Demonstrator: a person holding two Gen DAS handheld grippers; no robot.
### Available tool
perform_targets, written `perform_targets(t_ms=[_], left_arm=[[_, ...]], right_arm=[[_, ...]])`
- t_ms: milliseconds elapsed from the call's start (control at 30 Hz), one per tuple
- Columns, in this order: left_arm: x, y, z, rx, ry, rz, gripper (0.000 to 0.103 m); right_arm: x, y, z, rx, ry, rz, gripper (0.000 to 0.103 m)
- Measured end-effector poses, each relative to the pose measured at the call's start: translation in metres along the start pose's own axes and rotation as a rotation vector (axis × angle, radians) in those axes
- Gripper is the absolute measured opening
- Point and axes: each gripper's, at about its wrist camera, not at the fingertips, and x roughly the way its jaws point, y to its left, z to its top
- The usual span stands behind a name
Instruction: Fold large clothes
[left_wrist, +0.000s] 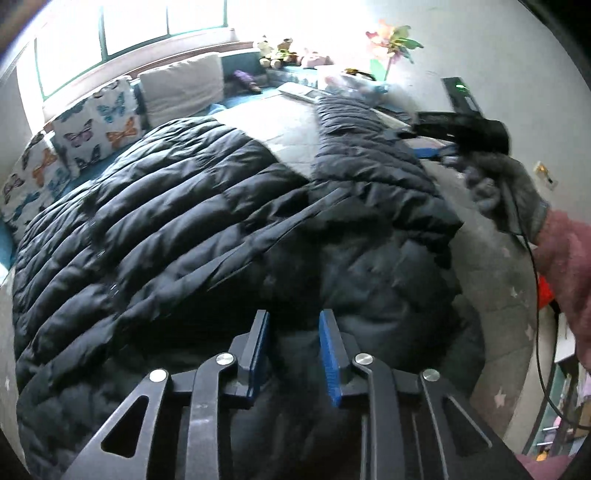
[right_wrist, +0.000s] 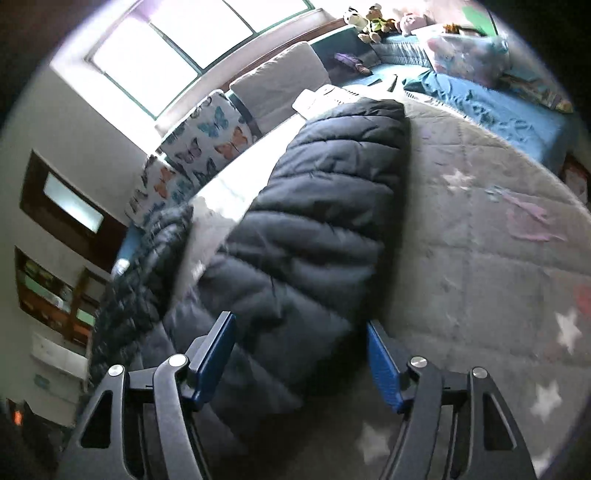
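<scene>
A large black quilted puffer jacket (left_wrist: 192, 221) lies spread over the grey star-patterned bed cover (left_wrist: 491, 266). Its sleeve (left_wrist: 351, 136) stretches toward the far right. My left gripper (left_wrist: 293, 354) hovers just above the jacket's near part, jaws partly open with nothing between them. My right gripper (left_wrist: 439, 147) shows at the far right by the sleeve's end, held by a gloved hand. In the right wrist view the sleeve (right_wrist: 317, 236) runs away from the open right gripper (right_wrist: 301, 362), whose blue pads (right_wrist: 384, 365) stand on either side of the sleeve's near end.
Butterfly-print pillows (left_wrist: 99, 125) and a plain cushion (left_wrist: 181, 85) line the window side. Stuffed toys (left_wrist: 277, 51) sit on the far ledge. A blue sheet (right_wrist: 509, 107) covers the far bed edge. A black cable (left_wrist: 539, 332) hangs at the right.
</scene>
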Motion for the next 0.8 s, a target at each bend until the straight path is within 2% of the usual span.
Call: perform_targets(t_ms=[167, 200, 333, 433, 533, 667, 800], left_arm=[[0.014, 0.001, 0.018, -0.027, 0.017, -0.079, 0.028], [0.017, 0.002, 0.021, -0.036, 0.021, -0.091, 0.028], [0.025, 0.002, 0.032, -0.050, 0.023, -0.117, 0.028], [0.028, -0.002, 0.035, -0.042, 0.022, -0.122, 0.028], [0.037, -0.007, 0.039, -0.041, 0.032, -0.128, 0.028], [0.056, -0.015, 0.042, -0.043, 0.046, -0.106, 0.028], [0.041, -0.007, 0.043, -0.075, 0.028, -0.136, 0.029]], right_arm=[[0.018, -0.013, 0.021, 0.097, -0.013, 0.134, 0.069], [0.019, -0.018, 0.024, 0.122, -0.017, 0.161, 0.064], [0.028, -0.033, 0.026, 0.209, -0.025, 0.259, 0.033], [0.022, -0.034, 0.024, 0.240, -0.046, 0.319, 0.020], [0.006, -0.024, 0.026, 0.218, -0.087, 0.344, 0.017], [-0.028, 0.010, 0.031, 0.142, -0.153, 0.375, 0.016], [-0.066, 0.054, 0.030, 0.034, -0.209, 0.403, 0.016]])
